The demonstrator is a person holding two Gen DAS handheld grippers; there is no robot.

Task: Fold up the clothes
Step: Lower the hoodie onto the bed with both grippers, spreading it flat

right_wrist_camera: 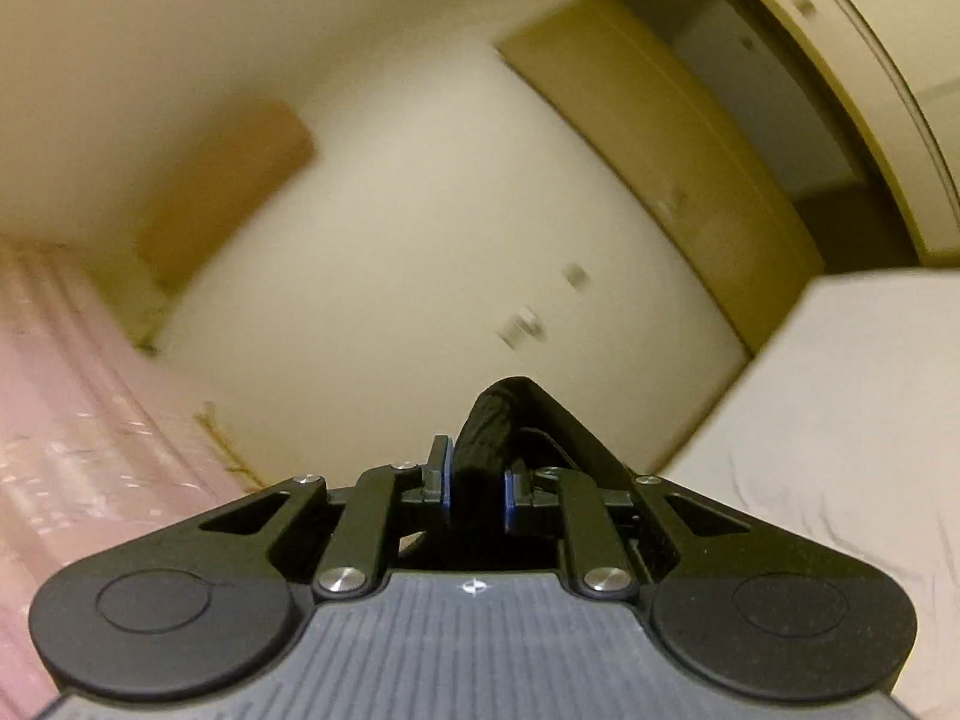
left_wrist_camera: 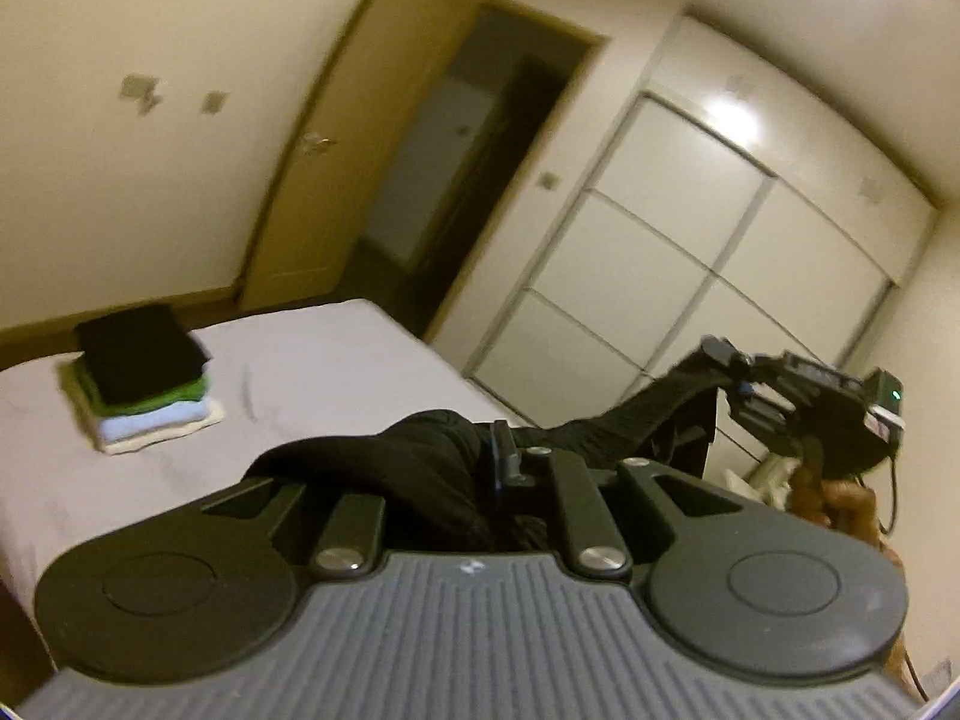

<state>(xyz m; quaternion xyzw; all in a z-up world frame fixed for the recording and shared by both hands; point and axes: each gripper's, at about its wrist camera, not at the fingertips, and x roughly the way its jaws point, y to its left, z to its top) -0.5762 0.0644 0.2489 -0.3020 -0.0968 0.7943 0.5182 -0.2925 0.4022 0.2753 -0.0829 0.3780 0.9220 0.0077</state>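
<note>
A black garment (left_wrist_camera: 414, 468) hangs in the air above the bed, stretched between both grippers. My left gripper (left_wrist_camera: 489, 468) is shut on one bunched end of it; the cloth drapes over the left finger. My right gripper (right_wrist_camera: 477, 480) is shut on the other end (right_wrist_camera: 483, 438), pinched between its blue pads. In the left wrist view the right gripper (left_wrist_camera: 729, 366) shows at the right, higher up, with the garment running to it. A stack of folded clothes (left_wrist_camera: 144, 378), black on green, blue and white, lies on the bed.
The white bed (left_wrist_camera: 336, 360) fills the lower left of the left wrist view and shows in the right wrist view (right_wrist_camera: 840, 396). A white sliding wardrobe (left_wrist_camera: 690, 240) and an open doorway (left_wrist_camera: 480, 138) stand behind. A pink curtain (right_wrist_camera: 66, 408) is at the left.
</note>
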